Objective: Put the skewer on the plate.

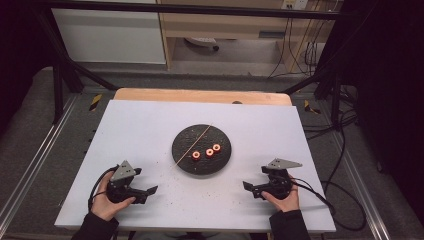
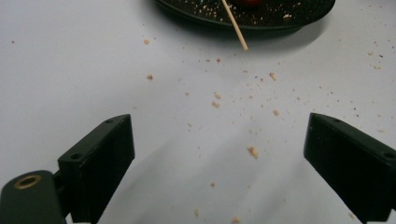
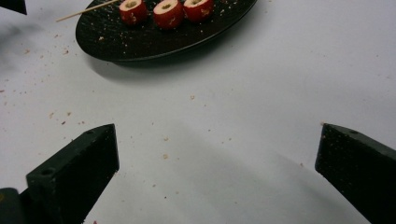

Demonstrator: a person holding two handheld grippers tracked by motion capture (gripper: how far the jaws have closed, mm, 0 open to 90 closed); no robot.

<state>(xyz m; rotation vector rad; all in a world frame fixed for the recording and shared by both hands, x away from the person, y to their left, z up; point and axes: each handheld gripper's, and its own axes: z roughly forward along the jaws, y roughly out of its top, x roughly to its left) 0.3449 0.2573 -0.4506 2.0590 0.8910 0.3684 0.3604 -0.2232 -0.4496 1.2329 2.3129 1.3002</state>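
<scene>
Left gripper point(image 1: 150, 191): closest to us, low on the left side of the white surface point(image 1: 150, 125). A hand point(image 1: 106, 204) holds it. Its two black jaws stand wide apart with nothing between them. In the left gripper view point(image 2: 219, 154) you see just crumbs point(image 2: 252, 150) on the white sheet between the jaws.

Right gripper point(image 1: 248, 187): low on the right side of the surface, held by the other hand point(image 1: 286, 200). Its jaws are wide apart too, with nothing in them. In the right gripper view point(image 3: 217, 154) the white sheet lies bare between the jaws.

Stick point(image 1: 193, 145): a thin wooden stick. It lies slanted across the black plate point(image 1: 182, 150). Its lower end pokes out over the plate's rim on the left gripper's side. In the left gripper view the stick point(image 2: 234, 24) points down toward the gripper, but it is well apart from the jaws. No gripper touches it.

Red pieces point(image 1: 206, 152): three small round red bits with pale middles. They sit in a row on the plate, just beside the stick. In the right gripper view the red pieces point(image 3: 168, 12) are at the top, well apart from the jaws.

Plate: round and black, in the middle of the surface, between the two grippers and a bit farther away.

Surface: a white sheet on a wooden top, with little crumbs near the plate.
</scene>
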